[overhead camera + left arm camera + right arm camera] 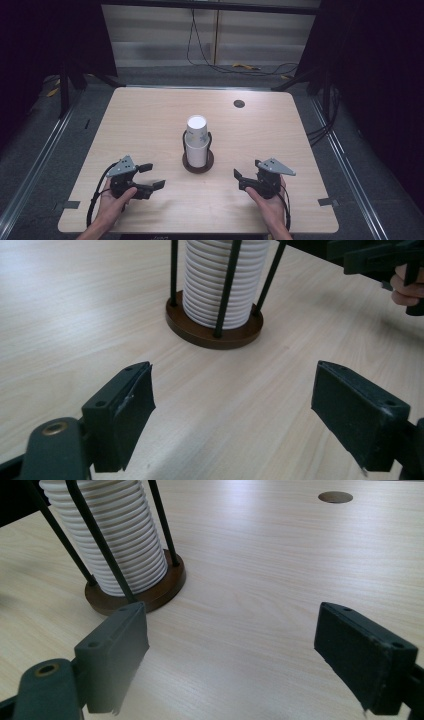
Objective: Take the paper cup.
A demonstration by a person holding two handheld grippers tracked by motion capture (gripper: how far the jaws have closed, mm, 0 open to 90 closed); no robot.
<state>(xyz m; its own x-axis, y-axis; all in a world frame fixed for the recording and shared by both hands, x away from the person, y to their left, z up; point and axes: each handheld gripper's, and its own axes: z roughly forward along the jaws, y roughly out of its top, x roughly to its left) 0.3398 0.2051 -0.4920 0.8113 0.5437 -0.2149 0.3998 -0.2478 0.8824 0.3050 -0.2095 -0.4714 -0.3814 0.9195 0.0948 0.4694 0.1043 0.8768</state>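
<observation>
Item: stack of white cups (197, 141) in wire holder (198, 163), bench centre. Left gripper (150, 176), right gripper (239, 179): jaws spread, empty, near front edge. Risk: a sideways knock could topple the tall stack.

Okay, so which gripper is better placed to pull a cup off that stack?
Roughly even, slight edge to the left. Both the left gripper and right gripper are open and empty, flanking the cup stack in its holder; the left's jaws point more directly at the stack.
</observation>
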